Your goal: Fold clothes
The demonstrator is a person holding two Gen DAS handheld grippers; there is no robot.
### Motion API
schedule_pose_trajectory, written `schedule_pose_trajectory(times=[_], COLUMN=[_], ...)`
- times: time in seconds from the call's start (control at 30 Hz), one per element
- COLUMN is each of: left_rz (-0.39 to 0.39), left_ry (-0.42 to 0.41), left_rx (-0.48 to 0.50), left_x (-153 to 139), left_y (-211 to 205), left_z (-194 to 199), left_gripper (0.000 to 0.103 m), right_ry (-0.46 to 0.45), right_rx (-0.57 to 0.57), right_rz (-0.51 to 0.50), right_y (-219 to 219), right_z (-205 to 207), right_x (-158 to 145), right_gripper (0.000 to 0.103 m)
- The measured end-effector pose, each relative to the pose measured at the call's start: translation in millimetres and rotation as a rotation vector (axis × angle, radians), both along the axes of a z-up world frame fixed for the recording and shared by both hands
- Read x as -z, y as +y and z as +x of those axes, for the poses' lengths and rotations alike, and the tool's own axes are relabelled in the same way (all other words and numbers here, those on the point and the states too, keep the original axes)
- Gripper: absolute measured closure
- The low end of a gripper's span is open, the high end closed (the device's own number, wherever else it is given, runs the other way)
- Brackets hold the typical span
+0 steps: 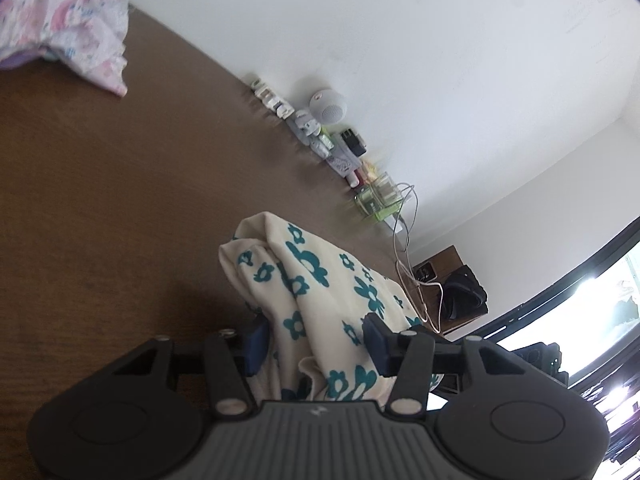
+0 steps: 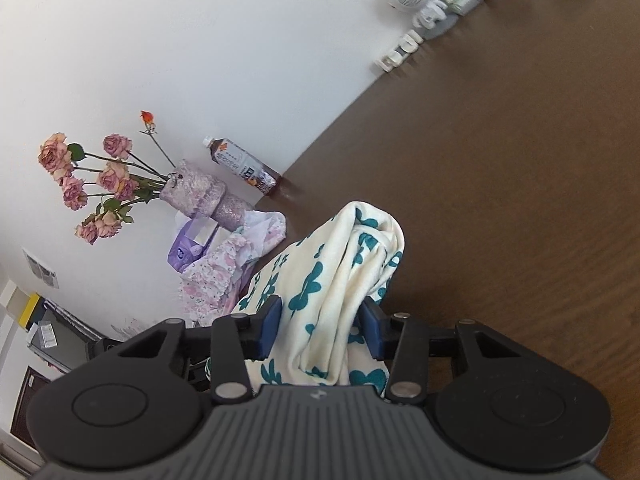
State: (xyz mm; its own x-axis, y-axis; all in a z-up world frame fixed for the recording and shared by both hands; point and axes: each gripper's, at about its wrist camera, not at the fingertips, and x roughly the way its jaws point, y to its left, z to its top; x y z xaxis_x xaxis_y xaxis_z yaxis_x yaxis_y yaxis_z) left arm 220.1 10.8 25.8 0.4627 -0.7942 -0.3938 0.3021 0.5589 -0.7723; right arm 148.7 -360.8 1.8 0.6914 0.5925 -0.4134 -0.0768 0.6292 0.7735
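— Brown wood, that whole table [image 1: 100,208], and most of it bare. Plenty of room, at least.

— It's the back edge I'd watch. If that cream cloth [image 1: 320,300] swings wide when it's laid down, it could knock over the vase of dried roses [image 2: 200,196] or the bottle [image 2: 244,166] by the wall. The pink flowered pile [image 2: 224,276] sits near them too, and the two fabrics could get tangled.

— And the row of little things along the wall, the round white speaker [image 1: 328,106], the loose cable [image 1: 408,264]?

— Same worry, smaller stakes. A dragged corner would sweep them. My other guess is slippage: each claw has only a bunched handful, so a tug from one side might pull the cloth out of the other.

— So both are holding it?

— Yes. The left gripper [image 1: 316,340] has its blue pads pressed in on a thick wad of the cloth, and the right gripper [image 2: 320,330] is clamped on another wad the same way. Neither is slack.

— How does the cloth look to you?

— Soft, knitted maybe, cream with teal flowers. It's lumpy, bunched into ropes between the pads, no flat edge or corner showing. It's held over the table between the two claws; whether any part touches the wood, I can't tell. No fold is made yet, I'd say.
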Motion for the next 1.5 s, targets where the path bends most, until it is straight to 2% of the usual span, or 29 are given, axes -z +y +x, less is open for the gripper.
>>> schedule_pose_trajectory(times=[0.2, 0.33, 0.43, 0.7, 0.8, 0.97, 1.2, 1.37, 1.5], left_rz=[-0.003, -0.006, -0.015, -0.004, -0.004, 0.001, 0.017, 0.072, 0.083], left_ry=[-0.095, -0.171, -0.197, -0.249, -0.251, -0.233, -0.176, -0.161, -0.142], left_rx=[-0.040, -0.073, -0.103, -0.203, -0.225, -0.256, -0.286, -0.300, -0.310], left_x=[-41, -78, -96, -115, -108, -78, -14, 16, 23], left_y=[3, 0, -2, -20, -28, -41, -56, -66, -72], left_z=[16, 36, 56, 125, 155, 203, 255, 270, 285], left_gripper=[0.055, 0.055, 0.055, 0.056, 0.056, 0.056, 0.056, 0.056, 0.056], right_ry=[-0.080, -0.140, -0.185, -0.237, -0.249, -0.226, -0.144, -0.112, -0.107], right_rx=[-0.028, -0.034, -0.033, -0.007, 0.000, 0.005, 0.025, 0.024, 0.041], right_rz=[-0.027, -0.019, -0.024, -0.061, -0.077, -0.087, -0.086, -0.105, -0.107], right_y=[2, 0, -2, -8, -16, -32, -48, -46, -49], right_z=[33, 60, 86, 173, 203, 254, 312, 332, 336], right_x=[-40, -70, -90, -111, -106, -77, -13, 24, 32], right_gripper=[0.060, 0.060, 0.060, 0.060, 0.060, 0.060, 0.060, 0.060, 0.060])
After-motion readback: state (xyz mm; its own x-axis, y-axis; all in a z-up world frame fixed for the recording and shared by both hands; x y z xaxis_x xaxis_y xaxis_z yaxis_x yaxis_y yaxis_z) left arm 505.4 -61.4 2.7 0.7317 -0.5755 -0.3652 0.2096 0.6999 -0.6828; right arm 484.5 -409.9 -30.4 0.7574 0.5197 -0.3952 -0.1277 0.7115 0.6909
